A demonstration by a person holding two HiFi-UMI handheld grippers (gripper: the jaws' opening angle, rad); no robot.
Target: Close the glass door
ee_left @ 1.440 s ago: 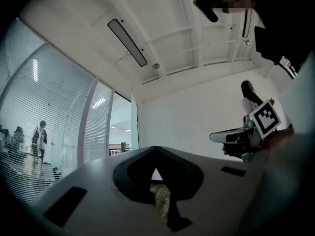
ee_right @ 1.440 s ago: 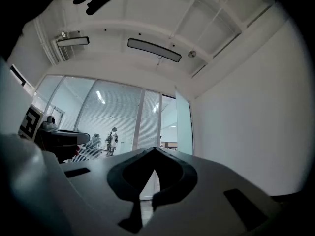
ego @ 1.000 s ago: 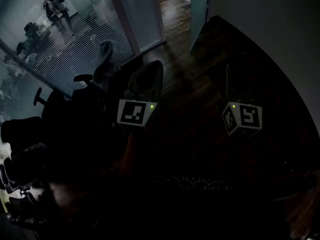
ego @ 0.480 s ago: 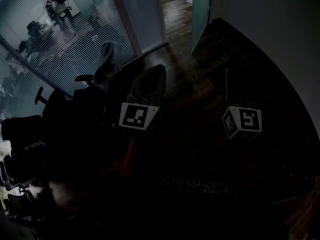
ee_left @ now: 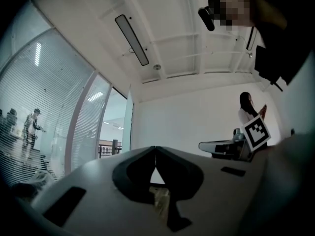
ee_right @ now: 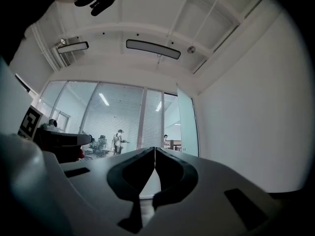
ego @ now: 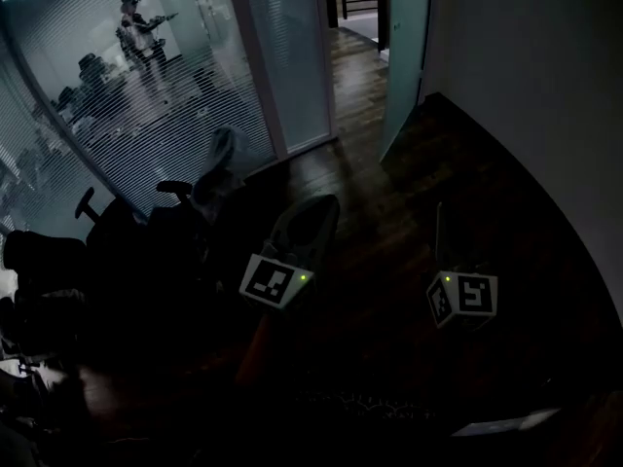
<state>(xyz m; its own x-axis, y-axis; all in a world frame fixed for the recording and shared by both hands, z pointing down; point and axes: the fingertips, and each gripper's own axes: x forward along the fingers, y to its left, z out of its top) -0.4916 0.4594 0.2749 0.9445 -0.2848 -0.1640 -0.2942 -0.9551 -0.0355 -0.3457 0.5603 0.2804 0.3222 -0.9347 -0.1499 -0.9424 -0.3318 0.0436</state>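
Two closed grippers point(ee_left: 155, 151) point(ee_right: 155, 151), open door point(ego: 405, 52)

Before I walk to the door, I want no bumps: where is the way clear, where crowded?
Free: the dark wooden floor between the white wall at right and the striped glass partition, up to the open frosted glass door. Crowded: the black office chairs at left, below the partition.

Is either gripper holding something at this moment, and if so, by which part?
Nothing is held. The left gripper and the right gripper are both shut with nothing between the jaws, well apart from the open glass door.
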